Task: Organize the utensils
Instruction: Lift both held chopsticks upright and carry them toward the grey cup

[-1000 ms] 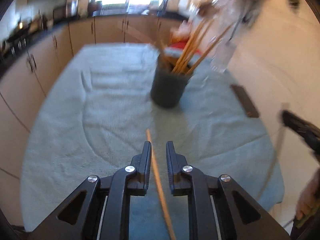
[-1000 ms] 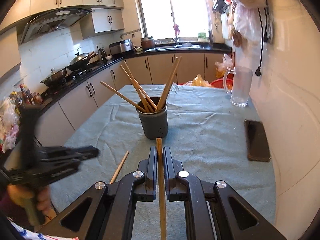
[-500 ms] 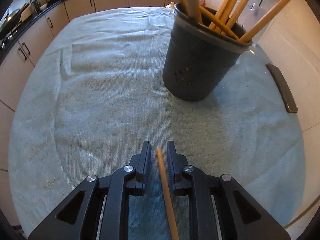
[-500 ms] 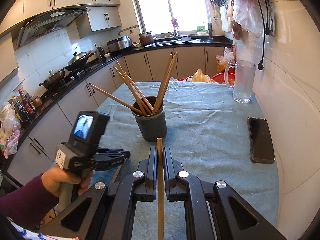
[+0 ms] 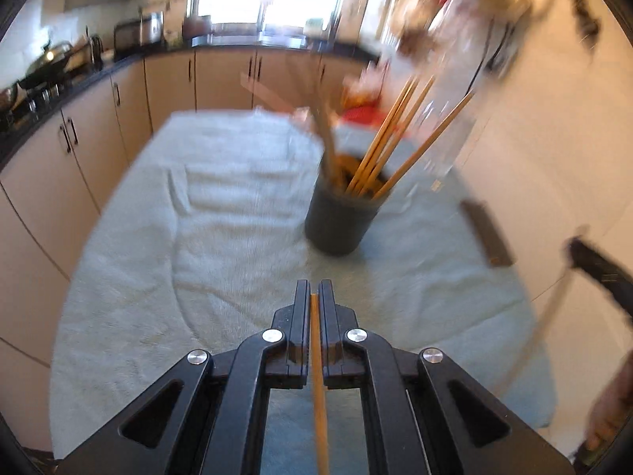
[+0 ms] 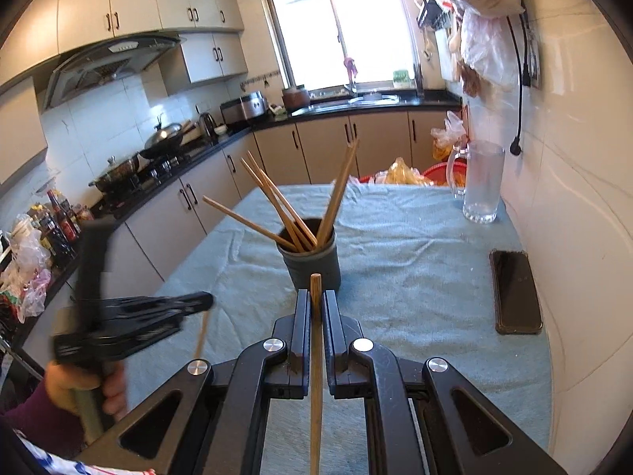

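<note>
A dark grey utensil holder (image 5: 339, 219) (image 6: 310, 261) stands mid-table and holds several wooden chopsticks (image 5: 389, 146) (image 6: 277, 206) that lean outward. My left gripper (image 5: 314, 297) is shut on a wooden chopstick (image 5: 318, 376), raised above the cloth short of the holder. It also shows blurred at the left of the right wrist view (image 6: 199, 303), with its chopstick (image 6: 201, 334) hanging down. My right gripper (image 6: 315, 301) is shut on another wooden chopstick (image 6: 315, 356), whose tip sticks out past the fingers toward the holder.
A pale blue-green cloth (image 6: 415, 277) covers the table. A black phone (image 6: 516, 291) lies near the right edge by the white wall. A glass mug (image 6: 480, 182) stands at the far right. Kitchen cabinets and a stove run along the left.
My left gripper has shut on the chopstick that lay on the cloth and lifted it, pulling back from the holder. My right gripper holds its chopstick almost still.
</note>
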The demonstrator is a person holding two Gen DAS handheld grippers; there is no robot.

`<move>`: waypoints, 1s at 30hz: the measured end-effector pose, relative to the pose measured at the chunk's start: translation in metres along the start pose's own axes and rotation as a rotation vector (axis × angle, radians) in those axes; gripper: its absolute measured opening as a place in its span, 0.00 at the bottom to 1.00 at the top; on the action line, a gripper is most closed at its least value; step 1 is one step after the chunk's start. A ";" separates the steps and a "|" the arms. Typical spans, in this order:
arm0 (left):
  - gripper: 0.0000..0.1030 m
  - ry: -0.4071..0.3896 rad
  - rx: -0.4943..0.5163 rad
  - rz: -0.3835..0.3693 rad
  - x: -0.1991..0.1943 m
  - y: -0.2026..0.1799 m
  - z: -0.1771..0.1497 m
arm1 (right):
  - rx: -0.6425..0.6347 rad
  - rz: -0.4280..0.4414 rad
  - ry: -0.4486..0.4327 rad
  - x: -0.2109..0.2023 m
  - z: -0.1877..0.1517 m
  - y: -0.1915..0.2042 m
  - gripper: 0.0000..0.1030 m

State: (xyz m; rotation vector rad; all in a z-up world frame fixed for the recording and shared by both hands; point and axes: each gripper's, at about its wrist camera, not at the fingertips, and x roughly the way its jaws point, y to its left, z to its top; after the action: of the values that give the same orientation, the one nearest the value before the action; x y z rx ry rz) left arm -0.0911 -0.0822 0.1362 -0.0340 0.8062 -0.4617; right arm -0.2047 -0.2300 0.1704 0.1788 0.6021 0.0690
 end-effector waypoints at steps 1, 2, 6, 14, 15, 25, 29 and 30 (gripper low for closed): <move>0.03 -0.032 0.002 -0.011 -0.010 -0.002 0.003 | -0.003 0.002 -0.008 -0.003 0.000 0.002 0.06; 0.03 -0.076 0.004 -0.019 -0.026 -0.004 0.004 | -0.007 0.005 -0.019 -0.007 0.001 0.004 0.06; 0.03 -0.185 0.024 -0.033 -0.062 -0.019 0.001 | -0.030 0.005 -0.044 -0.016 0.000 0.015 0.06; 0.00 -0.266 0.043 -0.069 -0.093 -0.033 -0.005 | -0.045 0.015 -0.054 -0.020 0.001 0.021 0.06; 0.00 -0.283 0.050 -0.070 -0.098 -0.036 -0.005 | -0.046 0.015 -0.055 -0.020 0.001 0.021 0.06; 0.01 -0.149 0.123 -0.012 -0.057 -0.042 -0.001 | -0.032 0.018 -0.038 -0.011 -0.001 0.014 0.06; 0.29 0.004 0.094 -0.005 0.009 -0.026 -0.003 | -0.001 0.027 -0.016 -0.003 0.002 0.003 0.06; 0.29 0.040 0.075 -0.002 0.027 -0.021 -0.003 | 0.007 0.026 -0.011 -0.001 0.003 0.000 0.06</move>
State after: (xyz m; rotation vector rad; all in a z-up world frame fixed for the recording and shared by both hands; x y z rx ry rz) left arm -0.0854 -0.1117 0.1196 0.0445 0.8272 -0.4953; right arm -0.2038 -0.2304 0.1731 0.1935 0.5897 0.0908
